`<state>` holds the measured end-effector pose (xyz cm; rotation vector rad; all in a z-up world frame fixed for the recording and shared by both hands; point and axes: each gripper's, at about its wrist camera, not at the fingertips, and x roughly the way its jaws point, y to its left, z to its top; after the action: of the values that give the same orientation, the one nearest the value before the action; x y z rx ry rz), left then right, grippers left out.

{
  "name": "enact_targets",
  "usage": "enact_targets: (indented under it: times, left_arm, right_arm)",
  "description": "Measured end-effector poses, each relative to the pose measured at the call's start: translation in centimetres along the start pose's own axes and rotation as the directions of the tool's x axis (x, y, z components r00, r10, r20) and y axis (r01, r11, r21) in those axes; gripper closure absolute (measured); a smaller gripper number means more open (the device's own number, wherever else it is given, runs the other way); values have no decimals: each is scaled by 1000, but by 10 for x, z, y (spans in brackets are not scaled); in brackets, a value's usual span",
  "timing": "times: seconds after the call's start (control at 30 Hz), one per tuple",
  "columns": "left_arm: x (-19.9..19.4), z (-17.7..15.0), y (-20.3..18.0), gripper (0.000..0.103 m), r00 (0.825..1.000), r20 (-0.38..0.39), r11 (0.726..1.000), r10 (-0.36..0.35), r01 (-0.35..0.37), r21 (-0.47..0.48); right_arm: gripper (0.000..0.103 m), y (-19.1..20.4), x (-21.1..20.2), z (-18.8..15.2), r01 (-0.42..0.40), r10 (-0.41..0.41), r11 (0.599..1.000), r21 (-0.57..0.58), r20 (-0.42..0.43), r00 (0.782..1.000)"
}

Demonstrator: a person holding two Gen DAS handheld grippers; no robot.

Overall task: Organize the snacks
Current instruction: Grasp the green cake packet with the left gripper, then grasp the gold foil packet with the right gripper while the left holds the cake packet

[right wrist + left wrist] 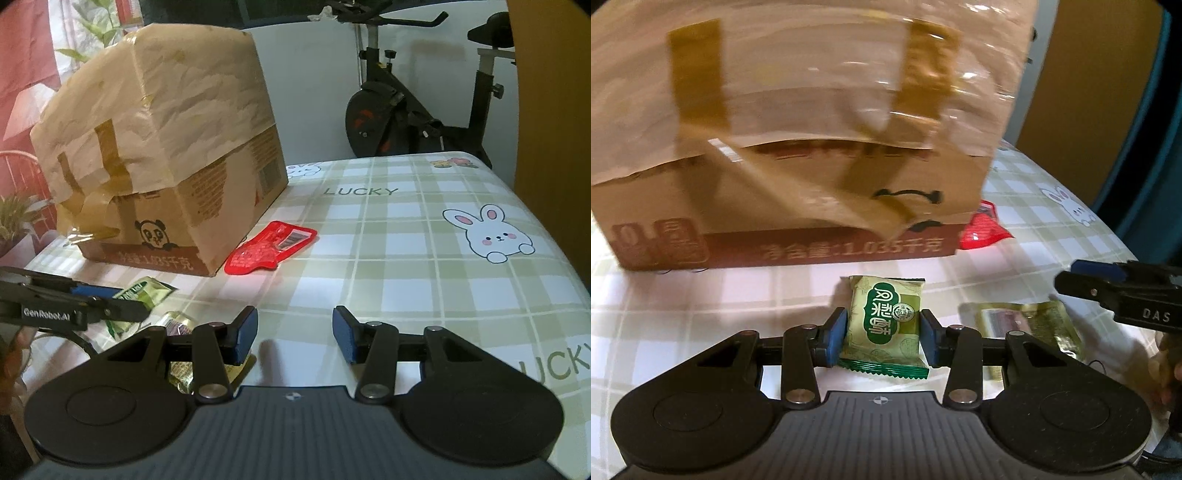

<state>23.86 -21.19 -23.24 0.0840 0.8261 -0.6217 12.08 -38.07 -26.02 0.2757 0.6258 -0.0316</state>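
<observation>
My left gripper (882, 334) is shut on a green snack packet (884, 325) and holds it just in front of the taped cardboard box (798, 122). The packet also shows in the right wrist view (142, 293), between the left gripper's fingers (110, 306). A gold snack packet (1030, 325) lies on the table to its right; the right wrist view shows it (181, 321) partly hidden under my right gripper. My right gripper (294, 334) is open and empty above the tablecloth; it enters the left wrist view at the right edge (1123, 291). A red snack packet (271, 247) lies beside the box's right corner.
The table has a green checked cloth (406, 258) with rabbit prints. An exercise bike (417, 107) stands behind the table's far edge. A plant and a chair (22, 173) are at the left.
</observation>
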Motion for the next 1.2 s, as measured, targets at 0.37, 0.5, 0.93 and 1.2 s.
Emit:
enact_targets:
  times: [0.37,0.5,0.93,1.2]
  left_arm:
    - [-8,-8,24,59,999,16,998,29,-28,-53]
    - [-10,-10,29,59,999,21,997,30,-28,-68]
    - [-13,-15,36,59,999,39,997,19,-16,-79]
    - [-16,-17,39,59,998,47,996,43,-39,-80]
  right_arm:
    - [46,25,-5,-2,-31,22,991,-131,-71,997]
    - [36,45,-8,-7,-44,13,967,-250,-123,992]
    - [25,69,5,-9,-78,-1,913,-399,-193,981]
    - [28,74,25,-3,-116,52,927,-357,-183,982]
